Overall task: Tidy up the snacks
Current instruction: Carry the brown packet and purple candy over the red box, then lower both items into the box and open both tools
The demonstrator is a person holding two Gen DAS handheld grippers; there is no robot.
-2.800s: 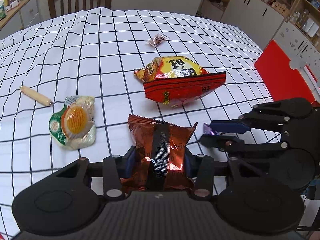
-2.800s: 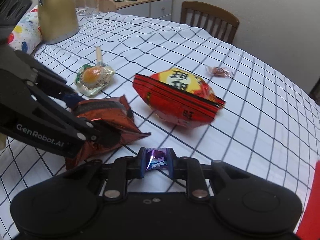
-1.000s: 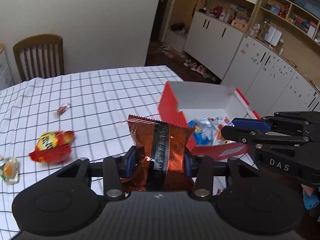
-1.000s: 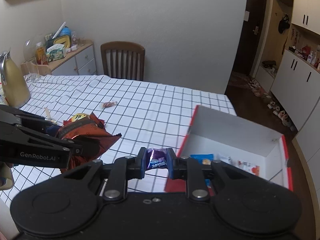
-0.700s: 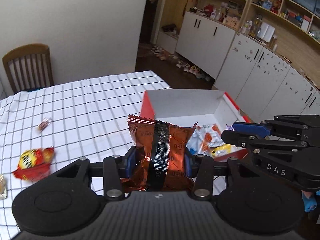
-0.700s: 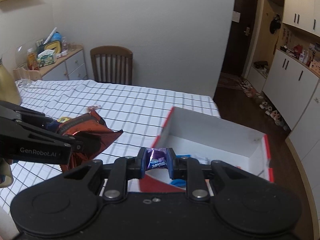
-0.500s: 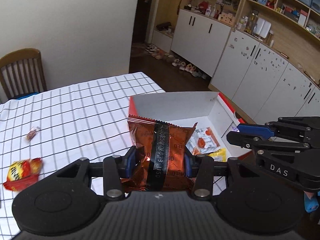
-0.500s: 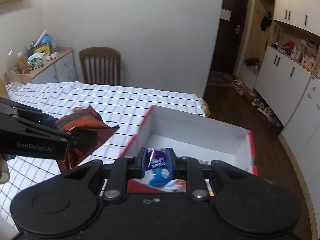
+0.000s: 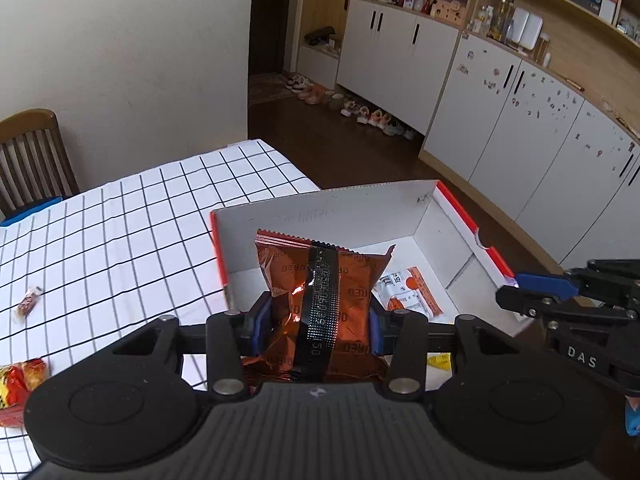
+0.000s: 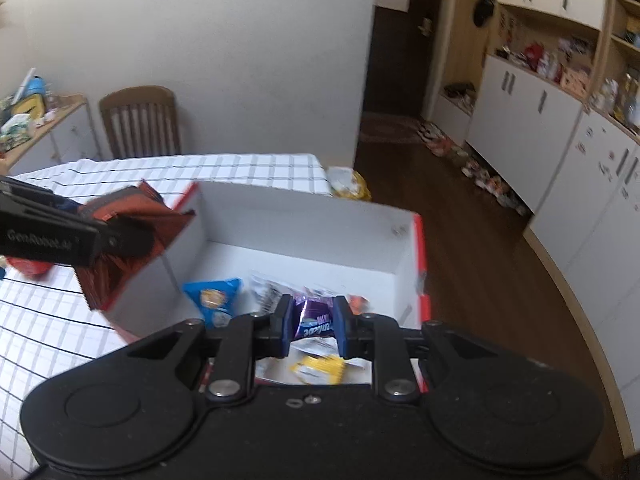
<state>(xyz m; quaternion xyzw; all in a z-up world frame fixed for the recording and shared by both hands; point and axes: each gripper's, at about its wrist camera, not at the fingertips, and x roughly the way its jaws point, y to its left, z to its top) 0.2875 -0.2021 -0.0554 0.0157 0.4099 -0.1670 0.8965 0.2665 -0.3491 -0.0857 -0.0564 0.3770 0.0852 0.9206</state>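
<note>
My left gripper (image 9: 316, 318) is shut on an orange-brown Oreo packet (image 9: 320, 280) and holds it over the near left part of the red and white box (image 9: 320, 208). In the right wrist view that packet (image 10: 128, 232) hangs at the box's left wall (image 10: 160, 280). My right gripper (image 10: 313, 322) is shut on a small purple candy (image 10: 313, 320) above the box's inside. Snack packets lie in the box: a blue one (image 10: 212, 296), a yellow one (image 10: 320, 368) and an orange-white one (image 9: 412, 292).
The box stands at the right end of the table with the black-checked white cloth (image 9: 120, 240). A small wrapped candy (image 9: 28, 300) and a red-yellow chip bag (image 9: 16, 384) lie on the cloth. A wooden chair (image 10: 138, 120) is behind. Brown floor and white cabinets (image 9: 500, 120) are to the right.
Both grippers have carried their snacks rightwards from above the cloth to above the box. The box now fills the middle of both views. Neither grip has changed.
</note>
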